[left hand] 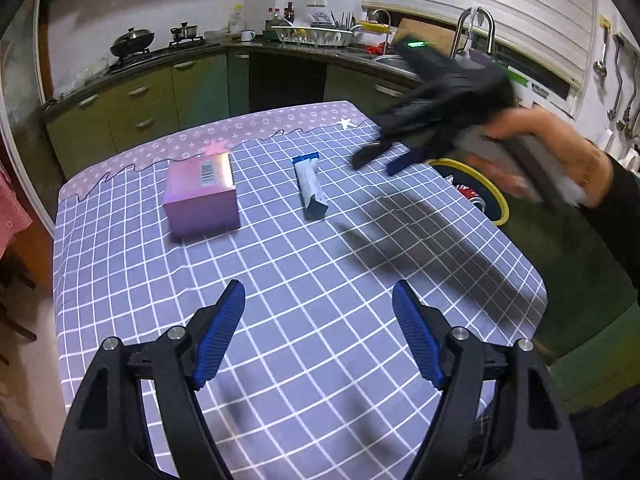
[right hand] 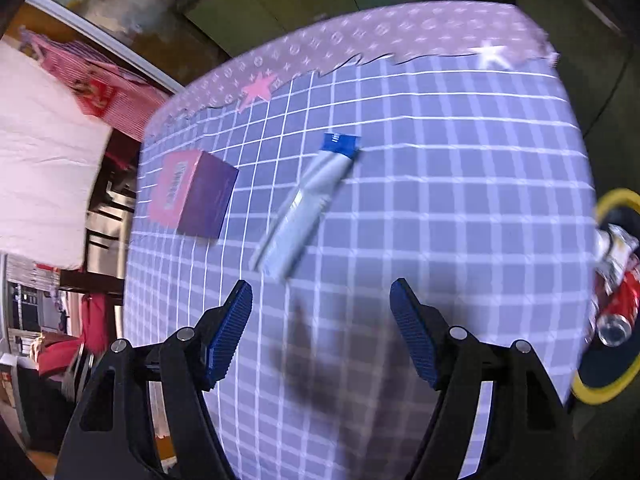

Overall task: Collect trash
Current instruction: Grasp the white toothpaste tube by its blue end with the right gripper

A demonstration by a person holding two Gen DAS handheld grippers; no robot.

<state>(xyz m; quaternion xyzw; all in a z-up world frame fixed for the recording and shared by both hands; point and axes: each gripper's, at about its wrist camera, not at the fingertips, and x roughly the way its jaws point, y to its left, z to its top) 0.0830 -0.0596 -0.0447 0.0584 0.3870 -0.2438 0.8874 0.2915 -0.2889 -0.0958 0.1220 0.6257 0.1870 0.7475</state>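
A pink-purple box (left hand: 201, 196) and a blue-and-white carton (left hand: 310, 186) lie on the checked tablecloth (left hand: 280, 280). My left gripper (left hand: 319, 302) is open and empty, hovering over the near part of the table. My right gripper (left hand: 378, 160) shows blurred at the table's far right, open and empty, above the cloth. In the right wrist view the right gripper (right hand: 321, 300) is open just short of the carton (right hand: 308, 204), with the box (right hand: 192, 194) to the left. A yellow-rimmed bin (right hand: 612, 300) beside the table holds a red can (right hand: 618, 312).
The bin also shows in the left wrist view (left hand: 480, 188) beyond the table's right edge. Green kitchen cabinets (left hand: 160, 96), a stove and a sink line the wall behind the table. A chair stands at the left.
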